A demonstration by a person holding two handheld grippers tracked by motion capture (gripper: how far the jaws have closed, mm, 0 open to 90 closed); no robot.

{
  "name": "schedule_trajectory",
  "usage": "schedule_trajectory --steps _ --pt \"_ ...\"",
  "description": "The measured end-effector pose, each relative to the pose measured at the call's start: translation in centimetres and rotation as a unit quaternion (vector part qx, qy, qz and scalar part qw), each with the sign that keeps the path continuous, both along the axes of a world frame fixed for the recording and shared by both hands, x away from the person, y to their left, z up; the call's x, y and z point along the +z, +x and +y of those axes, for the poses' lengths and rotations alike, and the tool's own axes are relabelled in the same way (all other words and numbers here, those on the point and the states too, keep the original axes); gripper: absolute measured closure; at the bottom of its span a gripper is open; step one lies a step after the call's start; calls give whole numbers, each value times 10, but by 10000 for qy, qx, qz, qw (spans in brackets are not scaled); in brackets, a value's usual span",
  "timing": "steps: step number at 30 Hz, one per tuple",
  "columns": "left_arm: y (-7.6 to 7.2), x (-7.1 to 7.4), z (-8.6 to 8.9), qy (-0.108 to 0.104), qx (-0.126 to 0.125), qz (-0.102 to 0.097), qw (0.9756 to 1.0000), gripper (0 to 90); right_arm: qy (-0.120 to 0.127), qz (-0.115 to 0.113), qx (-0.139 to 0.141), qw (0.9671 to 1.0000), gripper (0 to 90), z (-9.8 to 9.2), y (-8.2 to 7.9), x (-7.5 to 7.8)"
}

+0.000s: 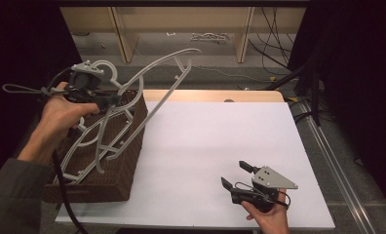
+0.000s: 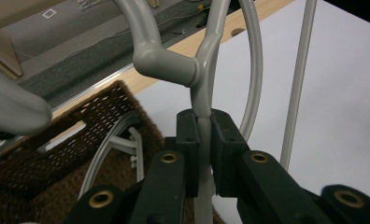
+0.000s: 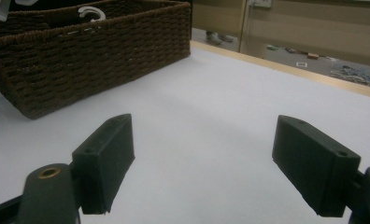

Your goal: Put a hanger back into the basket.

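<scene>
Left gripper (image 1: 114, 100): jaws clamped on a grey plastic hanger (image 2: 202, 100), its neck pinched between the pads, its long frame slanting up and away above the jaws. Wicker basket (image 1: 127, 146): directly beneath this gripper, more hangers (image 1: 91, 146) leaning out of it. White table (image 1: 205, 141): spreads between the two grippers. Right gripper (image 1: 236, 175): jaws wide apart, nothing between them, low over the table, basket well off to its left.

No text, label, brand, number or sign can be read on anything shown, whether on the table or beyond it.
</scene>
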State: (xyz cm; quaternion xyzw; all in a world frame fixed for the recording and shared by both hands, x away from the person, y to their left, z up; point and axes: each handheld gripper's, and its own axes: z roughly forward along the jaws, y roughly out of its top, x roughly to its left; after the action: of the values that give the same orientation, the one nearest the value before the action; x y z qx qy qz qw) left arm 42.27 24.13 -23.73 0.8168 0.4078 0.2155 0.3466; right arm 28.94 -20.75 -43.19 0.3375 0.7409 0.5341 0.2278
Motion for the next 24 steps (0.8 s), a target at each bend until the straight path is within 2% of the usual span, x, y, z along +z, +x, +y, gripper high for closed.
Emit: schedule_trajectory --steps 1,2,4,5,8,11,12,17,20,21,24 --pt "1 -1 3 -59 80 -16 9999 830 -6 -1 -4 10000 219 0 0 0" --pt "1 -1 8 -8 125 -14 9999 829 -5 1 -7 10000 219 0 0 0" --pt "3 -3 18 -82 250 -30 9996 829 -3 -1 -3 10000 219 0 0 0" --pt "3 -2 21 -73 259 26 9996 829 -4 -6 -6 10000 218 0 0 0" --pt "4 -4 33 -79 413 28 9991 829 -31 -52 -15 10000 218 -1 1 0" --pt "7 -7 43 -80 606 -61 9981 829 -7 -6 -1 10000 218 0 0 0" --pt "7 -7 47 -34 649 15 9979 830 -4 -2 0 10000 219 0 0 0" --pt "12 -15 63 -115 841 38 9964 829 -8 1 -6 10000 218 0 0 0" --pt "13 -21 71 -47 964 32 9953 829 -7 2 2 10000 219 0 0 0" --pt "13 -24 73 -93 990 21 9950 829 -9 -1 3 10000 218 0 0 0" --pt "15 -32 83 -105 1154 86 9932 829 -4 -1 -1 10000 218 0 0 0"
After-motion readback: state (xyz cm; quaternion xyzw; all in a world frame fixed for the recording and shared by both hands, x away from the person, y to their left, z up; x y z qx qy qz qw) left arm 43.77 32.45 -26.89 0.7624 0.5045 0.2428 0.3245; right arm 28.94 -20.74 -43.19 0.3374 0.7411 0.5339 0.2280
